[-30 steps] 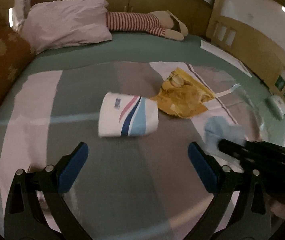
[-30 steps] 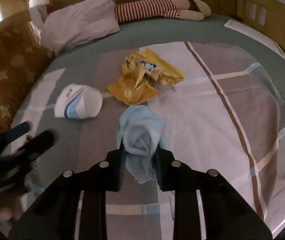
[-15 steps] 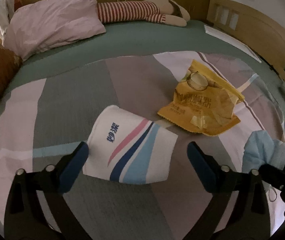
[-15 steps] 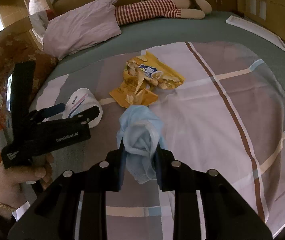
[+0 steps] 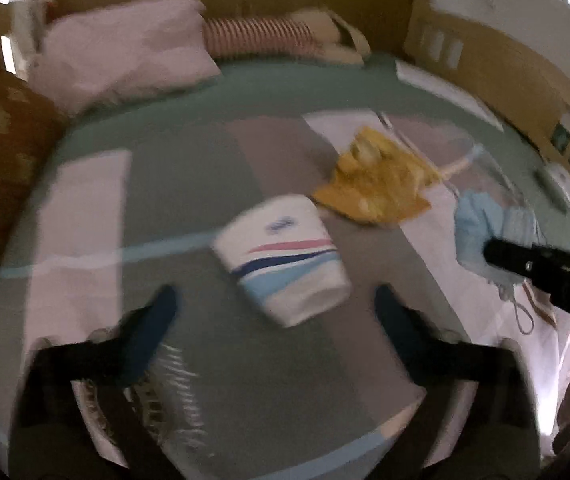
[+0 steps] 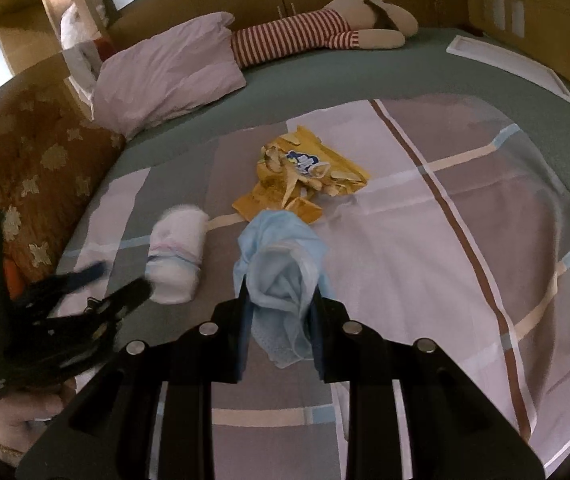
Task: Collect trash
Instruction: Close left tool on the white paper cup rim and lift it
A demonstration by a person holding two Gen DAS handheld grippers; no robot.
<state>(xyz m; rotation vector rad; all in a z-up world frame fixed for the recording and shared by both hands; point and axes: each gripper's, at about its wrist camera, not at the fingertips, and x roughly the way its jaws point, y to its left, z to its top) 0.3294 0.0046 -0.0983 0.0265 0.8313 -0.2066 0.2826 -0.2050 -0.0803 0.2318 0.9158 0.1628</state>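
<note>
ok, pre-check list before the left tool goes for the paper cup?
1. Left tool jaws apart and opening, nothing between them: ok.
2. Paper cup lies on its side on the bedspread, ahead of the fingertips, not yet between them: not ok for closing.
3. Cup clear of the yellow snack bag: cannot tell, the edges look close and the picture is blurred.
4. Right tool shut on the blue face mask: ok.
5. Right tool out of the left tool's path: ok, it sits off to the side.

Striped paper cup (image 5: 283, 264) on its side beside crumpled yellow wrapper (image 5: 377, 190)
</note>
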